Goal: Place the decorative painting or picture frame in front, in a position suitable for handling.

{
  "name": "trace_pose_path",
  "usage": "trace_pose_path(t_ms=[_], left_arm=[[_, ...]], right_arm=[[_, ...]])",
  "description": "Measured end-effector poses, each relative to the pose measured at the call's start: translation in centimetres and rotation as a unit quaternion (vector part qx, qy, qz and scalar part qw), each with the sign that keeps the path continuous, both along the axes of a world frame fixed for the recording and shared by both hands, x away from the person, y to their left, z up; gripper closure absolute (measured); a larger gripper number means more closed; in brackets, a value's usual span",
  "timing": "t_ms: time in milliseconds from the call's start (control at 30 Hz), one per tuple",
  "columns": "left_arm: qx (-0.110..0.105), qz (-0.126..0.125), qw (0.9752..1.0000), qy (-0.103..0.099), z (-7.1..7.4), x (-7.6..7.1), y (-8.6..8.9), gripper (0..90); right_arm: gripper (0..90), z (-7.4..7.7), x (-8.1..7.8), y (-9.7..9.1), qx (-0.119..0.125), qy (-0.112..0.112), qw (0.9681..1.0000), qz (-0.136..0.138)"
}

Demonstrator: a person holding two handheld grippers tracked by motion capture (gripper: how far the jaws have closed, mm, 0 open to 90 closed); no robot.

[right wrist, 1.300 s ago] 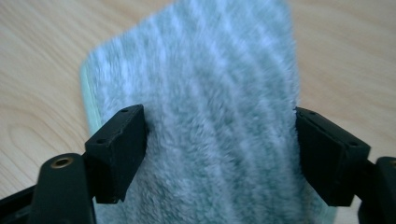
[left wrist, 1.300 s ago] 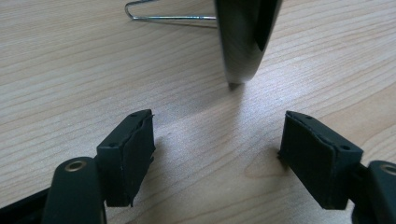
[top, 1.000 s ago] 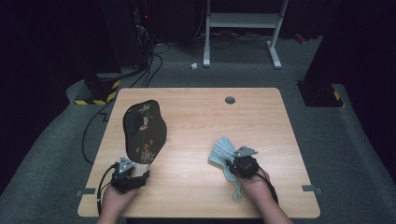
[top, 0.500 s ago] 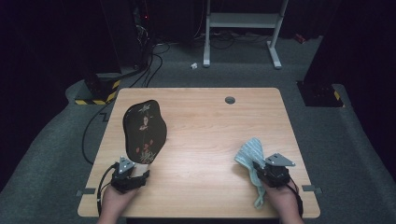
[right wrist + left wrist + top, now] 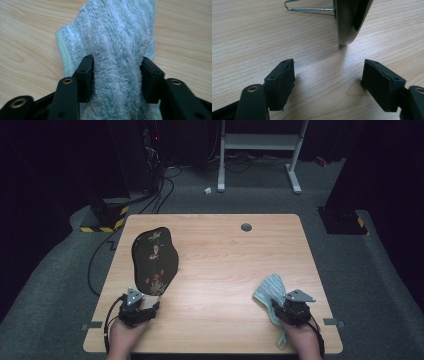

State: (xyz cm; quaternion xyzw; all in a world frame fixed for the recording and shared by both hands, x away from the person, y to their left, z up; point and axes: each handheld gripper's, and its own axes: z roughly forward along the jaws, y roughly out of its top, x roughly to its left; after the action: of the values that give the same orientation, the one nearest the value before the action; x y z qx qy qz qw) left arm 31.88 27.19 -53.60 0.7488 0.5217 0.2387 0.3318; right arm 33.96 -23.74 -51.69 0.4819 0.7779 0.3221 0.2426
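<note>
Towel lies near the table's right front edge, between the just-opening jaws of right gripper; left gripper spread, empty.

1. The pale blue-green fluffy cloth lay crumpled on the bench near its right front edge.
2. The black lacquered tray, painted with flowers, stood upright on a wire stand at front left.
</note>
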Motion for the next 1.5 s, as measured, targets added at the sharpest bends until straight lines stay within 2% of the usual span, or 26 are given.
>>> trace_pose_path(t_ms=[167,367,400,533,600,700,833,967,1033,1267,1300,1400,1500], left_arm=[[-0.004,-0.002,1.0000,0.002,0.0,0.0,0.1,25.9],[-0.004,-0.002,1.0000,0.002,0.0,-0.1,0.0,25.8],[-0.004,-0.002,1.0000,0.002,0.0,-0.1,0.0,25.8],[-0.004,0.001,1.0000,0.002,0.0,-0.3,-0.1,25.8],[-0.004,-0.005,1.0000,0.003,0.0,-0.3,-0.1,25.3],[-0.003,-0.010,0.9999,0.012,0.1,-0.2,0.0,20.1],[-0.001,-0.012,0.9998,0.017,0.1,0.0,0.0,17.9],[-0.002,-0.008,0.9999,0.006,0.5,0.0,0.0,18.0],[-0.010,-0.011,0.9999,-0.008,0.9,-0.3,-0.1,18.0],[-0.019,-0.022,0.9994,-0.021,1.6,-0.9,-0.2,18.3],[-0.024,-0.022,0.9991,-0.029,1.9,-1.0,-0.2,18.5],[-0.025,-0.025,0.9988,-0.035,2.2,-1.2,-0.3,18.5],[-0.037,-0.022,0.9984,-0.037,2.4,-1.1,-0.4,18.4]], right_arm=[[43.9,0.1,0.0,0.2,0.005,-0.004,1.0000,-0.004],[37.6,0.5,-0.3,-0.1,0.015,-0.026,0.9995,-0.008],[37.6,0.5,-0.3,-0.1,0.015,-0.026,0.9995,-0.008],[36.3,1.1,-0.7,-0.4,0.022,-0.053,0.9983,-0.003],[36.2,1.3,-0.7,-0.6,0.026,-0.059,0.9979,-0.002],[38.0,1.3,-0.7,-0.9,0.039,-0.069,0.9969,0.001],[38.1,1.3,-0.7,-1.5,0.046,-0.069,0.9966,-0.004],[38.0,1.3,-0.8,-1.8,0.046,-0.067,0.9967,-0.009],[38.0,1.4,-0.8,-2.0,0.048,-0.066,0.9966,-0.011],[38.6,1.5,-0.7,-1.8,0.055,-0.060,0.9967,-0.006],[38.6,1.5,-0.7,-1.7,0.055,-0.059,0.9967,-0.004],[38.6,1.4,-0.8,-1.5,0.052,-0.059,0.9969,0.003],[38.3,1.4,-0.6,-1.5,0.058,-0.054,0.9968,0.005]])
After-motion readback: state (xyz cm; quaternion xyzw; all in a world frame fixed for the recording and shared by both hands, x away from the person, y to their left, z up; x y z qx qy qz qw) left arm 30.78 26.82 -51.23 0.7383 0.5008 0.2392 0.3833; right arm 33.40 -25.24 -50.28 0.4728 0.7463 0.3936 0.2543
